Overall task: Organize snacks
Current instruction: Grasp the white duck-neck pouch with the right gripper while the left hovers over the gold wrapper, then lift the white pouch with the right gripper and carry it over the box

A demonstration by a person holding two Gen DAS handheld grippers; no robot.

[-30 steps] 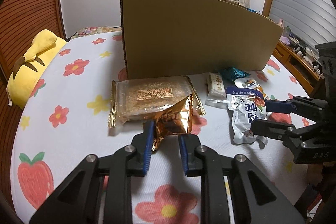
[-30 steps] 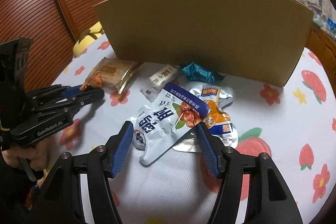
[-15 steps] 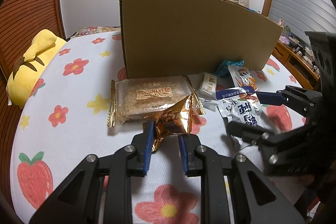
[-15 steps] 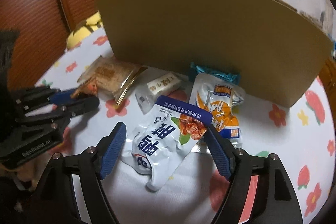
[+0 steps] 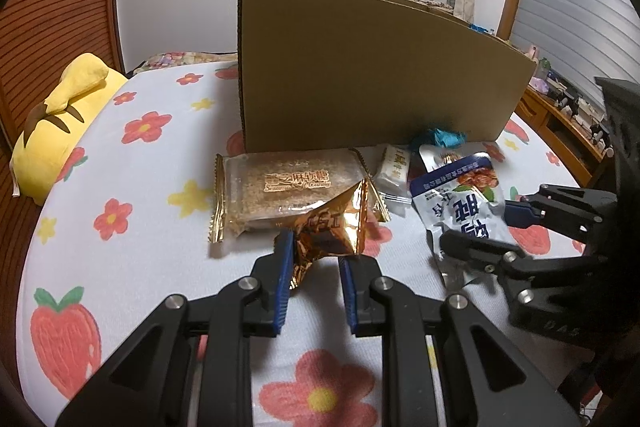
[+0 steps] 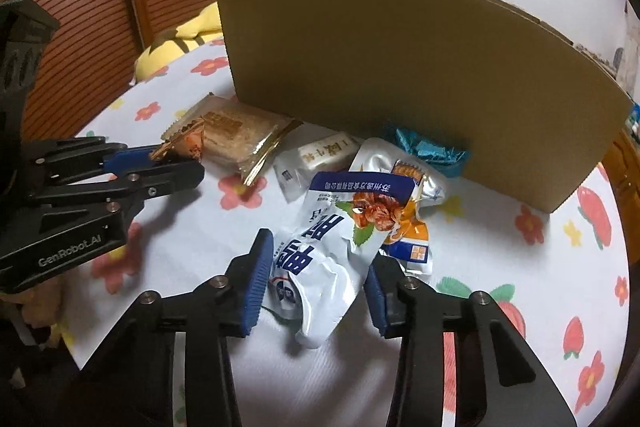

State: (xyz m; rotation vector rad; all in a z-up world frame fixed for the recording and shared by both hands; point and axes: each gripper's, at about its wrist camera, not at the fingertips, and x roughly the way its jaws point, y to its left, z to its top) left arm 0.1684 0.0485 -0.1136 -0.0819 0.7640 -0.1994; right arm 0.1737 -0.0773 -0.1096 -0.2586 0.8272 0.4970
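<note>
My left gripper (image 5: 316, 255) is shut on a crumpled copper foil packet (image 5: 334, 227), held just above the flowered cloth; the right wrist view shows this grip (image 6: 186, 161) too. My right gripper (image 6: 316, 289) is closing its jaws on a white and blue pouch (image 6: 332, 247). Both pads press on its sides and the pouch buckles between them. From the left wrist view that gripper (image 5: 492, 231) holds the pouch (image 5: 466, 205) at the right. A sesame candy bar pack (image 5: 280, 187) lies flat behind the foil packet.
A tall cardboard box (image 5: 360, 67) stands behind the snacks. A small white candy (image 6: 324, 155), a teal wrapper (image 6: 430, 151) and a silver and orange pouch (image 6: 414, 243) lie in front of it. A yellow plush (image 5: 60, 123) sits at the left edge.
The right gripper's jaws widened, then closed in on the white and blue pouch, which has crumpled and tipped up. The left gripper and its foil packet have stayed put.
</note>
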